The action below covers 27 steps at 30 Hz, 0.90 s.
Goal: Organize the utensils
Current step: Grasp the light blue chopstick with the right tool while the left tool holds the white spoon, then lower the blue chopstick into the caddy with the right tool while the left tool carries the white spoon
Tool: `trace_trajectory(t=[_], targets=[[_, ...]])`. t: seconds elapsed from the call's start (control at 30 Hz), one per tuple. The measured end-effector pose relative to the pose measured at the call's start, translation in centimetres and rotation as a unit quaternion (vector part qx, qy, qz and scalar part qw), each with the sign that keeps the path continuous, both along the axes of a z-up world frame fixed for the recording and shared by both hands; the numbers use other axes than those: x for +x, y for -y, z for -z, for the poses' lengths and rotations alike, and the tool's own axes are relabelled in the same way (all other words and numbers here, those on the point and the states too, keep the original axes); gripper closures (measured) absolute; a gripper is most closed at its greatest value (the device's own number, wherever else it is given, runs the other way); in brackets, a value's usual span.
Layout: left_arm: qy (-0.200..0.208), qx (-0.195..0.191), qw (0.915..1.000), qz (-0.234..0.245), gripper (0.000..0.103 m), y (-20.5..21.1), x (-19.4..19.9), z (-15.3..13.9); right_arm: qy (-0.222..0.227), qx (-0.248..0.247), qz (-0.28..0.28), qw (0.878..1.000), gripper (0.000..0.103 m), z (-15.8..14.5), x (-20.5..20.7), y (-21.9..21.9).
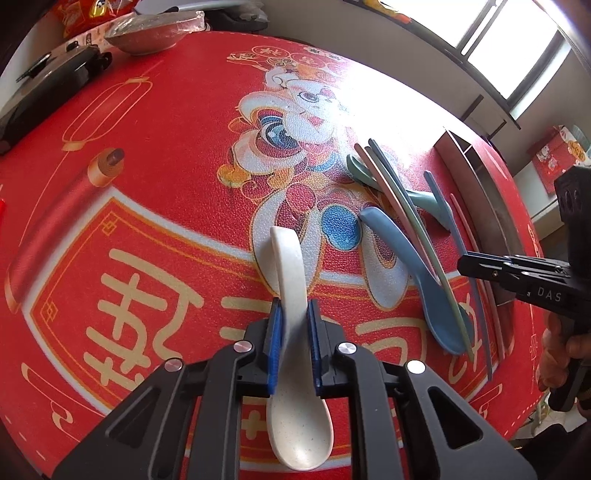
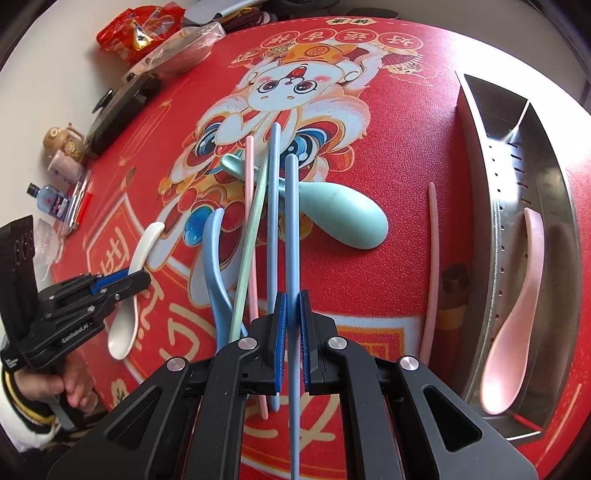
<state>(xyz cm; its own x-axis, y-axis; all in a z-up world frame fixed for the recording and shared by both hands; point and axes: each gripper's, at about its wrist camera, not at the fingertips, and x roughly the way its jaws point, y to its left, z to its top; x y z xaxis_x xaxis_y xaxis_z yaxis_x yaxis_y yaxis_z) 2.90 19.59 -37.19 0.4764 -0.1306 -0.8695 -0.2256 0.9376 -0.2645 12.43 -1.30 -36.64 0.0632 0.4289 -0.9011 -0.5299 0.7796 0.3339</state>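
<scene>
My left gripper (image 1: 295, 314) is shut on the handle of a white spoon (image 1: 291, 295), whose bowl hangs below the jaws. In the right wrist view my right gripper (image 2: 292, 306) is shut on a blue chopstick (image 2: 291, 221) that points away over the red mat. Under it lie a second blue chopstick (image 2: 274, 192), a green chopstick (image 2: 251, 236), a pink chopstick (image 2: 250, 173), a blue spoon (image 2: 212, 251) and a mint green spoon (image 2: 347, 218). Another pink chopstick (image 2: 432, 258) lies beside the metal tray (image 2: 491, 184), which holds a pink spoon (image 2: 517, 314).
A black pan lid (image 2: 118, 107), a plastic-wrapped bowl (image 2: 184, 48) and red snack bags (image 2: 140, 29) stand along the table's far left. A small bottle (image 2: 51, 199), a teapot (image 2: 64, 140) and pens (image 2: 79, 203) line the left edge. A hand (image 2: 70, 384) holds the left gripper (image 2: 136, 280).
</scene>
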Motion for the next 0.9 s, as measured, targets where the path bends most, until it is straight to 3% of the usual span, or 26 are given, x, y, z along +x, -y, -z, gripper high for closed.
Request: trace_trajectory(t=[0.27,0.57,0.9], targets=[[0.033,-0.030,0.9989,-0.014,0.090,-1.1,-0.8,-3.1,-0.006,0.038,0.032,0.999,0.096,-1.7,0.1,2.4],[0.053,-0.044,0.9976,0.002,0.090,0.8,-0.1,-5.5,-0.004,0.073,0.080,0.994,0.096,-3.3,0.9,5.7],[0.077,-0.055,0.9955,0.005,0.090,1.8,1.7,-7.9,0.037,0.086,0.182,0.979,0.096,-5.1,8.0,12.5]])
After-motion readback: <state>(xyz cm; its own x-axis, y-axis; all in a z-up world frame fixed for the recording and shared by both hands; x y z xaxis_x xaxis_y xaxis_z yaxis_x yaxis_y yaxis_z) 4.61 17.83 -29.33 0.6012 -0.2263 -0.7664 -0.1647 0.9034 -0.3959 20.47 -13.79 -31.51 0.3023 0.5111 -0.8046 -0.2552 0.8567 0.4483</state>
